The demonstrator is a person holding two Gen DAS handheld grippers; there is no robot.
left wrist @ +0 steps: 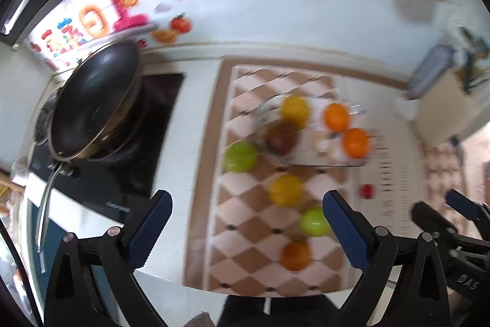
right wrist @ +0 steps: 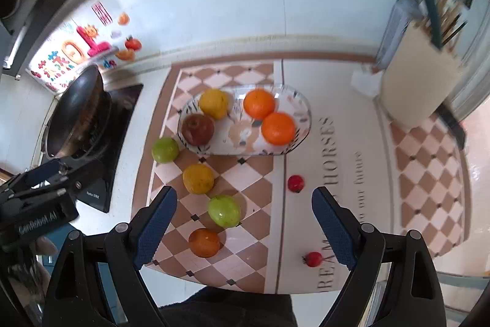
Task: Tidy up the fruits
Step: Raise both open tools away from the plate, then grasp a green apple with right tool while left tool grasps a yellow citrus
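So both claws are hanging wide and empty; the right claw [right wrist: 244, 222] is hovering right above the green apple [right wrist: 224, 211], so I'd be dropping straight, squeezing gently, then carrying it ahead to the glass plate [right wrist: 301, 129].

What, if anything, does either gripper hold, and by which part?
Nothing is held. The left gripper and the right gripper are both open and empty, above the fruits on the mat.

I am seeing open checkered mat [right wrist: 251, 173] between the glass dish [right wrist: 301, 124] and the loose fruit row; a yellow fruit [right wrist: 198, 178] and green apple [right wrist: 224, 210] are blocking the left, the pan [right wrist: 76, 112] crowding further left.
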